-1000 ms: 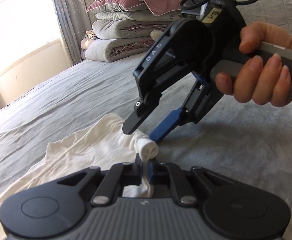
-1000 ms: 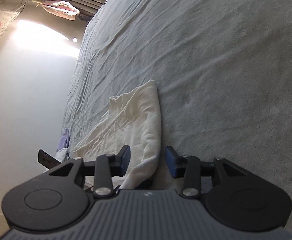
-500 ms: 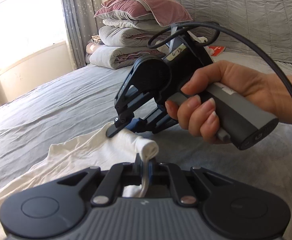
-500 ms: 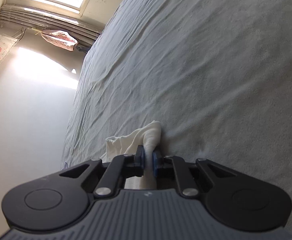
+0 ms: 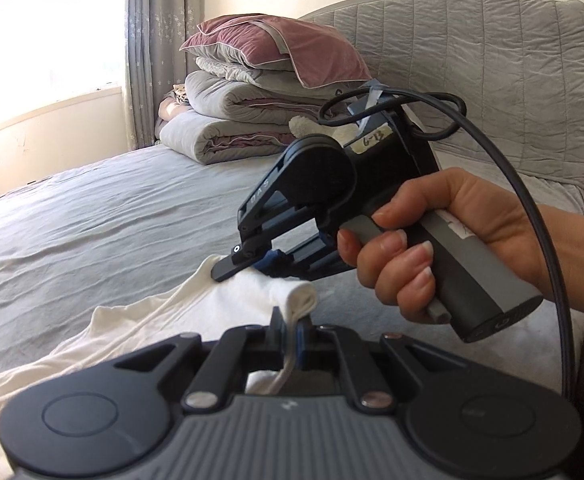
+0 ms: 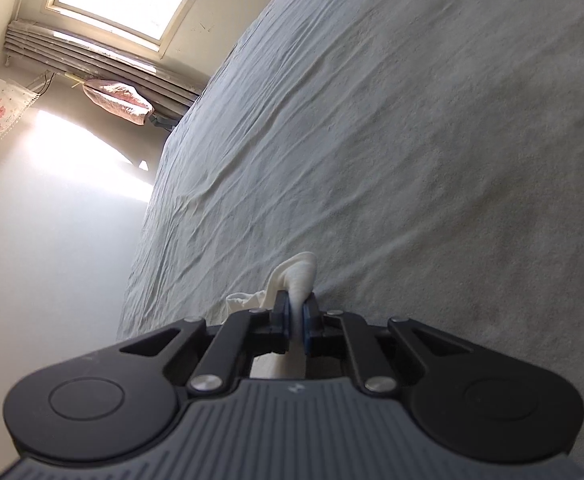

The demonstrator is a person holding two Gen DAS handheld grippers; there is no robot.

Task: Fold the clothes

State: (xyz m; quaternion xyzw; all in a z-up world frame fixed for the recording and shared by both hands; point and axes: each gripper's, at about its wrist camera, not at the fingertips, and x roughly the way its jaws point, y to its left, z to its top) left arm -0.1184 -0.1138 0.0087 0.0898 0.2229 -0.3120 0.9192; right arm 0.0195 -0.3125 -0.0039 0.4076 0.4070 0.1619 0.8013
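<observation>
Left wrist: creased white garment (image 5: 219, 312), edge bunched.

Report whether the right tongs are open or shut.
Shut on the white garment: the right tongs pinch a fold of it between blue pads.

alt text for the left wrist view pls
The left tool is shut on a bunched edge of a white garment on a grey bed. Just beyond, a hand holds the right tool, pinching the same cloth. Folded bedding is stacked by the headboard.
</observation>
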